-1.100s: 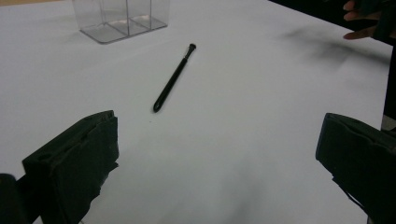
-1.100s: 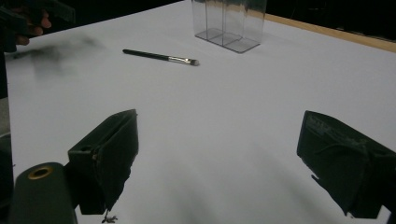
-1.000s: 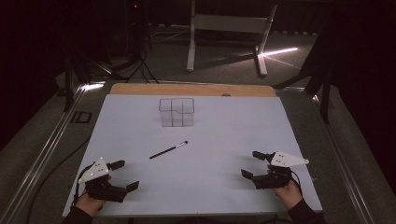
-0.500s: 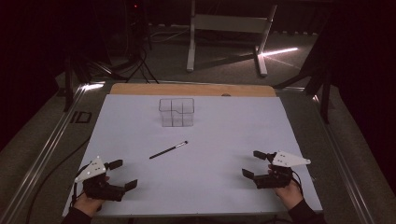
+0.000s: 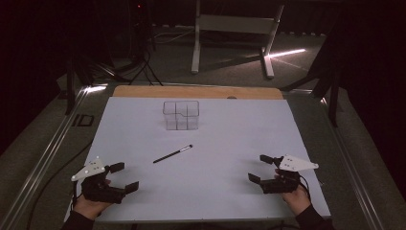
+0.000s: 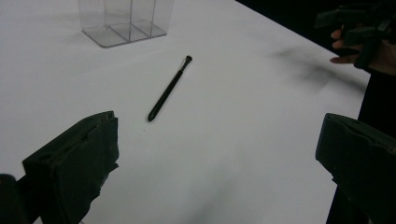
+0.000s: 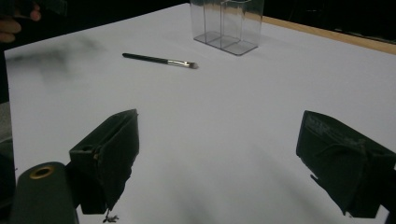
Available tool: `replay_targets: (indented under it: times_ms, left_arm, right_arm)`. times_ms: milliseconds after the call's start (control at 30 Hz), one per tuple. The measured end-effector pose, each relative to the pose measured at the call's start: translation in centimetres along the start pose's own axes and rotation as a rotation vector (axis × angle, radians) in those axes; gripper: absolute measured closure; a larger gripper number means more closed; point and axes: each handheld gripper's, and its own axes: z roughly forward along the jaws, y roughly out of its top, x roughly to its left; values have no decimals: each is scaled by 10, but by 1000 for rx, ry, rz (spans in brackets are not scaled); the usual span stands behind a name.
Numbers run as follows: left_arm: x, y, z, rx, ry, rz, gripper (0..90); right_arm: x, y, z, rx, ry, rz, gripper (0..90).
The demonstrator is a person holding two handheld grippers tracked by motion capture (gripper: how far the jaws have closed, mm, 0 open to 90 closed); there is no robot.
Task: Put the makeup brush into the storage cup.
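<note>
A thin black makeup brush (image 5: 173, 154) (image 6: 169, 88) (image 7: 159, 59) lies flat near the middle of the white table (image 5: 230, 129). Behind it stands a clear plastic organizer (image 5: 180, 114) (image 6: 123, 19) (image 7: 227, 24) with several compartments, seemingly holding nothing. My left gripper (image 5: 122, 177) (image 6: 217, 163) rests at the front left, open, with nothing between its jaws. At the front right my right gripper (image 5: 260, 168) (image 7: 217, 168) is open too and holds nothing. Both are well short of the brush.
A bare wooden strip (image 5: 196, 91) runs along the table's far edge. A metal rail (image 5: 43, 158) borders the left side, with a small dark item (image 5: 84, 120) beside it. A stand's legs (image 5: 230, 43) rise from the floor beyond.
Both hands have shifted only slightly at the front edge. The brush and the organizer have stayed put.
</note>
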Motion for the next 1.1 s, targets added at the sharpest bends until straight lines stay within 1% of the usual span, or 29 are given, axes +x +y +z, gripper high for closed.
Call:
replay_targets:
  times_ms: [33, 67, 133, 167, 200, 233, 300, 467, 567, 667, 833, 933, 967, 1033, 1100]
  left_arm:
    - [0, 0, 0, 0, 0, 0, 7]
    - [0, 4, -1, 4, 9, 8, 7]
    - [1, 8, -1, 10, -1, 9, 7]
    - [1, 10, -1, 17, 5, 13, 7]
    - [1, 13, -1, 19, 4, 21, 7]
    - [1, 13, -1, 19, 4, 21, 7]
    - [1, 20, -1, 30, 5, 39, 7]
    - [3, 33, 1, 48, 0, 54, 7]
    - [5, 40, 4, 75, -11, 61, 7]
    - [6, 48, 9, 113, -31, 72, 7]
    - [4, 59, 17, 170, -53, 95, 7]
    - [3, 66, 21, 179, -57, 104, 7]
    - [3, 66, 21, 179, -57, 104, 8]
    - [3, 71, 26, 191, -64, 113, 7]
    - [2, 75, 28, 206, -61, 130, 7]
  right_arm:
    - [0, 0, 0, 0, 0, 0, 133]
    - [0, 0, 0, 1, -1, -2, 133]
    - [0, 0, 1, 4, 2, -2, 133]
    - [0, 0, 1, 5, 3, -1, 133]
    - [0, 0, 1, 3, 2, -2, 134]
    - [0, 0, 1, 3, 2, -2, 134]
    - [0, 0, 1, 1, 3, -6, 136]
    - [1, 1, 0, -4, 6, -2, 136]
    - [0, 1, 0, -6, 6, 1, 136]
    - [1, 1, 0, -8, 6, -2, 136]
    - [1, 1, 0, -8, 6, -2, 136]
    - [1, 1, -1, -10, 6, -3, 136]
    - [1, 1, -1, -9, 6, -3, 136]
    - [1, 1, -1, -9, 6, -2, 136]
    - [1, 1, -1, -9, 6, -2, 136]
